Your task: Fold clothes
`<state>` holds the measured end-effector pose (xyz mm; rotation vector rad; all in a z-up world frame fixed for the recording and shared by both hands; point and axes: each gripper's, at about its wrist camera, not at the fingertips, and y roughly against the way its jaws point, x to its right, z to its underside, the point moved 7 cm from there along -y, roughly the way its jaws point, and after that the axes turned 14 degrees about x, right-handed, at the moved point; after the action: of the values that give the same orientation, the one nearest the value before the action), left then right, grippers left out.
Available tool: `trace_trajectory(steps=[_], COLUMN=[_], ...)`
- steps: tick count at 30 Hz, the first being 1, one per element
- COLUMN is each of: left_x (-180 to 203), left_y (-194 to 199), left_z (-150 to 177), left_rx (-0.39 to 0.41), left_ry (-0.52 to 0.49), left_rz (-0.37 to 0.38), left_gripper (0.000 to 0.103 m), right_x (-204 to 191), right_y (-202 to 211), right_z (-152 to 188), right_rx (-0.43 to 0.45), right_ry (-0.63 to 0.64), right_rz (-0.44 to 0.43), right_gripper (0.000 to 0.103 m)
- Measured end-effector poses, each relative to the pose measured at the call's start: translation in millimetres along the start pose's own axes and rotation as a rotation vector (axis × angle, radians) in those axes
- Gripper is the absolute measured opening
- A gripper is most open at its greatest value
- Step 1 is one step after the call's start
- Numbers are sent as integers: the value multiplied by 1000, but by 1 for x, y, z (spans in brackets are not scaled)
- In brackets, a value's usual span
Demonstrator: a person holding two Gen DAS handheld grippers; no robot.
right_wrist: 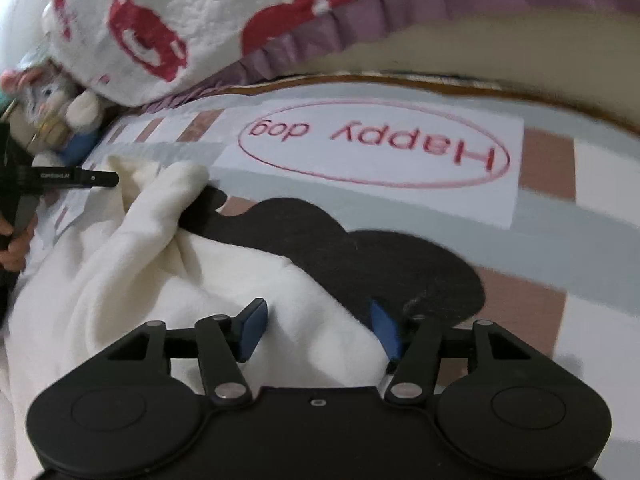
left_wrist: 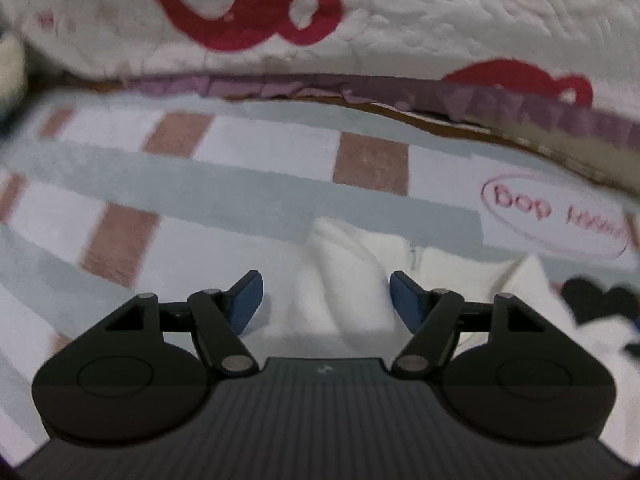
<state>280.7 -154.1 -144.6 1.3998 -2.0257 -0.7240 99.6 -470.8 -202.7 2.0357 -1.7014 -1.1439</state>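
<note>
Here we are hovering both spread, empty tongs, left tongs (left_wrist: pixel 326 300) and right tongs (right_wrist: pixel 318 330), over a cream garment (right_wrist: pixel 168 264) on the checked bed sheet (right_wrist: pixel 560 240), a plush toy (right_wrist: pixel 52 112) sitting beside the quilt (right_wrist: pixel 200 12).

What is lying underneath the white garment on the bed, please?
The white garment lies on a checked bedsheet of grey, white and pink squares, printed with "Happy dog". A black patch is attached to the garment. Whatever sits beneath its bunched middle stays covered.
</note>
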Motion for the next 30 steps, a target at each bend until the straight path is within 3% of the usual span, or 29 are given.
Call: trace_trajectory(steps=[3, 8, 10, 11, 12, 13, 15, 16, 19, 22, 25, 30], left_x=[-3, 3, 11, 15, 18, 20, 26, 29, 31, 28, 32, 46], left_y=[-12, -20, -20, -21, -20, -18, -11, -6, 23, 63, 107, 174], left_z=[13, 33, 38, 40, 41, 41, 41, 41, 27, -7, -54, -132], left_rx=[-84, -121, -124, -129, -127, -114, -90, -74, 21, 161, 305, 567], left_ry=[92, -37, -132, -175, -212, -234, -266, -282, -270, -253, -229, -189], left_rz=[79, 53, 53, 43, 31, 24, 39, 40, 19, 6, 4, 0], left_gripper=[79, 83, 88, 88, 85, 76, 55, 29, 9, 9, 9, 9], right_x=[-3, -14, -25, -30, -34, -38, -44, -46, -50, -62, -71, -89], right_y=[-3, -4, -4, -6, -7, -8, -6, -1, 27, 64, 93, 161], right_z=[1, 8, 11, 14, 17, 18, 16, 12, -5, -29, -57, -115], right_rx=[3, 13, 49, 73, 97, 121, 173, 213, 375, 532, 649, 866], right_ry=[11, 12, 79, 105, 130, 153, 172, 143, 70, 116, 182, 198], right_rz=[5, -23, -25, -12, 2, 14, 28, 27, 62, 158, 201, 209], right_gripper=[68, 69, 46, 44, 36, 21, 12, 11, 9, 8, 8, 7])
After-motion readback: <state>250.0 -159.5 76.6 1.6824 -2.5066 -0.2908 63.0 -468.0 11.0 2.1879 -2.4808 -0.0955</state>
